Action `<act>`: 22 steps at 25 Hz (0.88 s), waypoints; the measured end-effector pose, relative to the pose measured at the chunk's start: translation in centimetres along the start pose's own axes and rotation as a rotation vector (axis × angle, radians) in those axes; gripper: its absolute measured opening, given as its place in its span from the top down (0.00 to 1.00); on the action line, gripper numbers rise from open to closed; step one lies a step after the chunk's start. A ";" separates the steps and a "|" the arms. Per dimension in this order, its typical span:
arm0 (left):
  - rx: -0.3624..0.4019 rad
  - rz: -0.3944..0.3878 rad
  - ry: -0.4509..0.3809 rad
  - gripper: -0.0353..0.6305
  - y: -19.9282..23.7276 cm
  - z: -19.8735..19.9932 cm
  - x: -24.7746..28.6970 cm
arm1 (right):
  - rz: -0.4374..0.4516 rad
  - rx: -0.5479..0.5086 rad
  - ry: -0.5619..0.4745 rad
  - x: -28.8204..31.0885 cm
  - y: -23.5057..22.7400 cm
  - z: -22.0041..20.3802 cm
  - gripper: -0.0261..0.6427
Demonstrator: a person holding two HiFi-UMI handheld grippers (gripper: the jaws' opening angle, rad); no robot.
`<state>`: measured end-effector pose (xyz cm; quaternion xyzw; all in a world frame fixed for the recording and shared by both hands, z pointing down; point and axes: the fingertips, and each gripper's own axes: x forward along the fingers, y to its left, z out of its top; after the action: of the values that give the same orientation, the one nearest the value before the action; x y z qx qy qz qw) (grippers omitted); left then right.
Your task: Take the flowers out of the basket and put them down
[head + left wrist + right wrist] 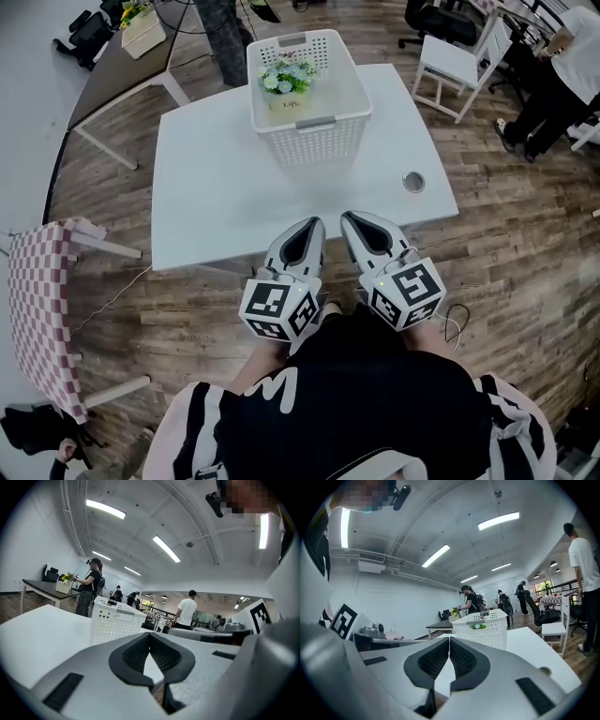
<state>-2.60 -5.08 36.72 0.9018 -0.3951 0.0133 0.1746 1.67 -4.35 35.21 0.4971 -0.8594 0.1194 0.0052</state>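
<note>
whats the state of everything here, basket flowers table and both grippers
basket: upright on the table, flowers inside
flowers: standing in the far half of the basket, not yet taken out
table: holds only the basket
left gripper: jaws together, empty, by the table's near edge
right gripper: jaws together, empty, beside the left one

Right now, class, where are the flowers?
In the head view, the flowers sit inside the basket, toward its far left side; the basket stands on the far middle of the white table.
</note>
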 end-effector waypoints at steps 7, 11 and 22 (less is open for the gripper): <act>-0.004 -0.001 -0.007 0.94 0.3 0.1 0.4 | -0.023 0.005 -0.007 -0.2 -1.0 0.0 0.93; -0.001 0.011 -0.016 0.94 1.0 0.8 1.0 | -0.017 0.010 -0.015 0.7 -1.4 0.5 0.93; -0.007 0.059 -0.041 0.94 4.4 3.2 5.8 | 0.040 -0.003 -0.013 5.7 -4.7 2.2 0.93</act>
<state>-2.08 -12.98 35.97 0.8891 -0.4253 -0.0013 0.1691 3.00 -11.95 34.72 0.4806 -0.8693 0.1151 -0.0018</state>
